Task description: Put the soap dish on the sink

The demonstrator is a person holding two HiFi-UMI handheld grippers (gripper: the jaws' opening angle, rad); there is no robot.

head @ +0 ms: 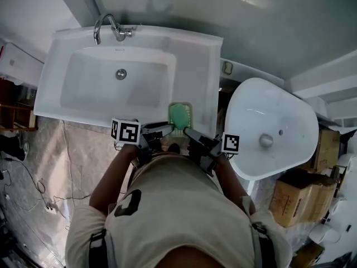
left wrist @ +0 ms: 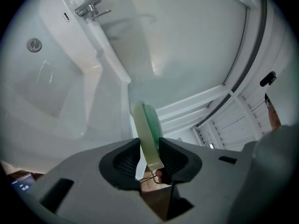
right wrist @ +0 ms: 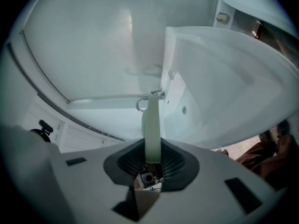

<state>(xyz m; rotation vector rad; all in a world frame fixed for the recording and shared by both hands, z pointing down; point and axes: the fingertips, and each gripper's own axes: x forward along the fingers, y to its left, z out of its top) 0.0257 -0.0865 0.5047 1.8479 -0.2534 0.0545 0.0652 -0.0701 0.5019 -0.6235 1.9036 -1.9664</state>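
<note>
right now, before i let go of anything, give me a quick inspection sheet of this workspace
surface: white sink, faucet at its back edge
job's things: green soap dish at the sink's front right ledge; cannot tell whether it rests there
clutter: cardboard boxes on the floor, at right
grippers: left gripper open, jaws astride the dish rim; right gripper shut on the dish rim
cables: thin cables on the floor, at left
surroundings: second white basin beside the sink
</note>
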